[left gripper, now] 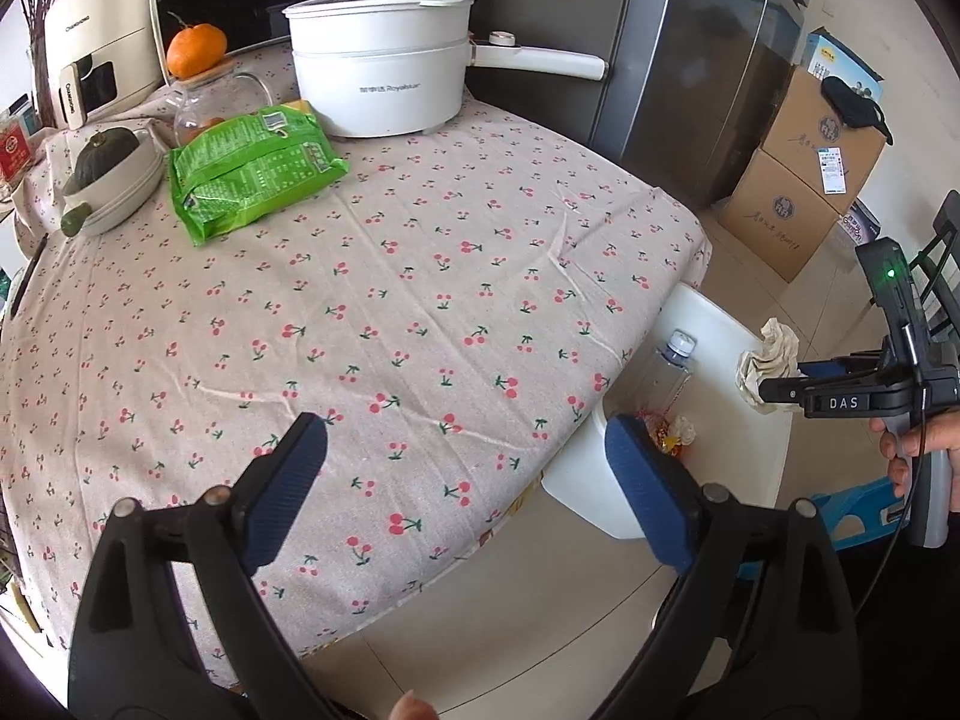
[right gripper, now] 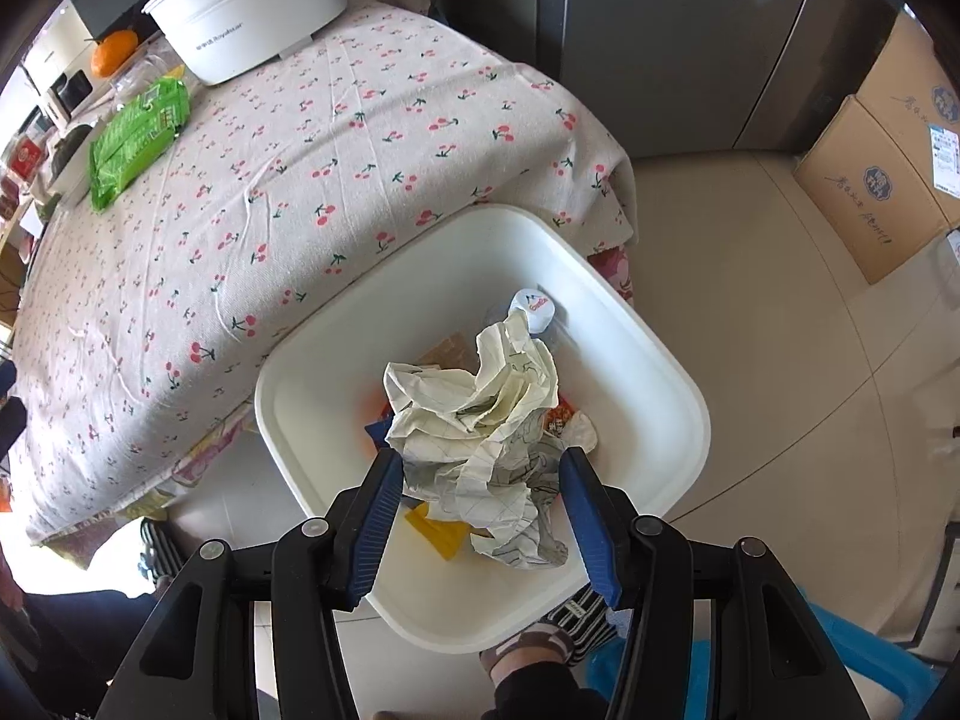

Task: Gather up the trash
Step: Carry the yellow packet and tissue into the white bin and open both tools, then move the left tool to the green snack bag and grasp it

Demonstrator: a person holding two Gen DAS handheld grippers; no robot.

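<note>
— Crumpled paper [right gripper: 480, 438], pale and creased, sits between the blue pads [right gripper: 373, 525] of our right tool [right gripper: 480, 516], which grips its lower part, low in the middle of the right wrist view. We reckon it is very light and soft: it will crush rather than slip, and nothing in it can break.

— Where would we hold it?

— Across the thick bunched middle, as we do now; a loose flap might tear or slide out. It hangs right over the white bin [right gripper: 684, 396], which fills the centre of that view and stands on the floor against the counter's [left gripper: 420, 276] edge.

— And our left tool [left gripper: 465, 480]?

— Spread wide with nothing between the pads, at the bottom of the left wrist view, above the counter's near edge.

— What else is about?

— Inside the bin, a clear bottle with a white cap [right gripper: 531, 307] and some orange and yellow wrappers [right gripper: 441, 531]. On the cherry-print cloth, a green packet [left gripper: 252, 171] in the upper left, a white pot [left gripper: 384, 66] behind it, an orange [left gripper: 197, 49] on a jar. Cardboard boxes [left gripper: 804, 180] stand at the right. We see nothing between the paper and the bin.
</note>
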